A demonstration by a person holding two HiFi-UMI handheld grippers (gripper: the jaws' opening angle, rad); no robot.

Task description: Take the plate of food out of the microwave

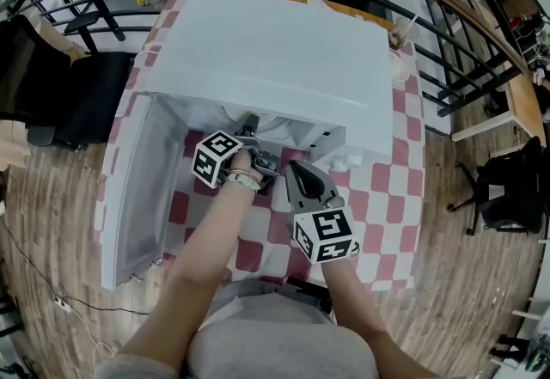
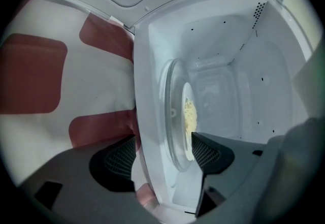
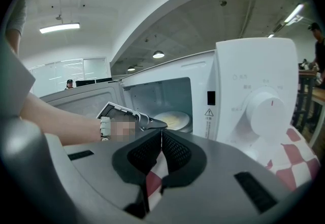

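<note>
Head view: microwave on checkered tablecloth, wood floor; left gripper fingers spread, right gripper fingers together.

Microwave mouth open at twelve
Door hangs wide at nine o'clock; my left hand-held gripper, jaws parted, straddles the sill.

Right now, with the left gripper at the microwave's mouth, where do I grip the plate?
Probably the near rim of the plate, straight in through the open front. It lies flat on the turntable, so only the thin edge offers a pinch: one jaw over, one under. The left gripper is open.
</note>
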